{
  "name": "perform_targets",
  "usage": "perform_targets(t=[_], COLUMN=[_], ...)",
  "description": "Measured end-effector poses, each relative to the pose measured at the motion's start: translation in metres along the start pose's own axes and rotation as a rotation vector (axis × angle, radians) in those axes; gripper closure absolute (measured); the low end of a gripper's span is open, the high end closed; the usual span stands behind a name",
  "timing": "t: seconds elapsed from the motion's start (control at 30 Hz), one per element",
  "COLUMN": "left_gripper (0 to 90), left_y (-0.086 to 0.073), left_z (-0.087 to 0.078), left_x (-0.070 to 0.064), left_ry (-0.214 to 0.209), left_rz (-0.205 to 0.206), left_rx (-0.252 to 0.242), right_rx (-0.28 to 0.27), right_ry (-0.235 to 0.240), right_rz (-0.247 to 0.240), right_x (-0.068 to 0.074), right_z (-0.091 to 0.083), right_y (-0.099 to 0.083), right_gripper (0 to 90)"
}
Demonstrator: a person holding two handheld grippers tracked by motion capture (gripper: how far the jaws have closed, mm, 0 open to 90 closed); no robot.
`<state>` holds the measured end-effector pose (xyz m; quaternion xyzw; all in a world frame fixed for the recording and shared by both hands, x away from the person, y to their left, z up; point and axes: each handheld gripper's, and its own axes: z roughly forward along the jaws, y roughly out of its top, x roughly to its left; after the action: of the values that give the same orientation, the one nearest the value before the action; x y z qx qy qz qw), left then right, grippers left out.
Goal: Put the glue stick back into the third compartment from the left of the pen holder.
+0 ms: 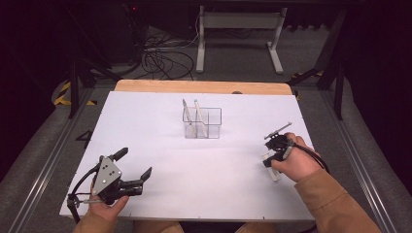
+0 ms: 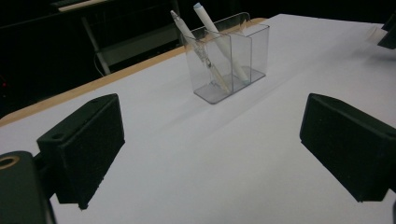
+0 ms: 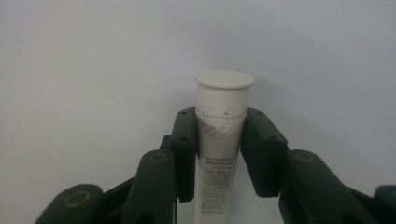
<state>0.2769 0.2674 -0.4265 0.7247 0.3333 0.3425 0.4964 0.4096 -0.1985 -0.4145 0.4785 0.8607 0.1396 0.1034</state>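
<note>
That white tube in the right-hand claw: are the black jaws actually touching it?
Touching. In the right gripper view both black jaws of the right gripper press flat against the sides of the white tube, with no gap on either side.

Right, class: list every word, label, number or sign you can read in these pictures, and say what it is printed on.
Nothing reads clearly.
White tube held in the right gripper: several lines of small print and a triangle mark, too blurred to read.
Pens in the clear holder: no legible marks.
Left gripper: no text.
</note>
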Motion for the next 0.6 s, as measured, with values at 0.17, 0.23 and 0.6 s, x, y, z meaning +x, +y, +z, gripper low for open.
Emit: perform_targets(t=[0.17,0.23,0.6], left_gripper=[7.2,7.1,7.1], left_y=[0.0,0.0,0.0], left_z=[0.0,0.0,0.0], left_x=[0.0,0.0,0.0], left_ry=[0.0,-0.002,-0.002], left_rz=[-0.002,-0.003,-0.004], left_rx=[0.001,0.001,-0.001], right_rx=[-0.007,-0.012,-0.11], right_ry=[0.0,-0.003,0.008], right_rz=[-0.002,-0.003,-0.019], right_x=[-0.002,-0.002,-0.002], right_z=[-0.003,-0.005,-0.021], right_y=[0.0,0.001,0.005], right_gripper=[67.6,67.6,67.6])
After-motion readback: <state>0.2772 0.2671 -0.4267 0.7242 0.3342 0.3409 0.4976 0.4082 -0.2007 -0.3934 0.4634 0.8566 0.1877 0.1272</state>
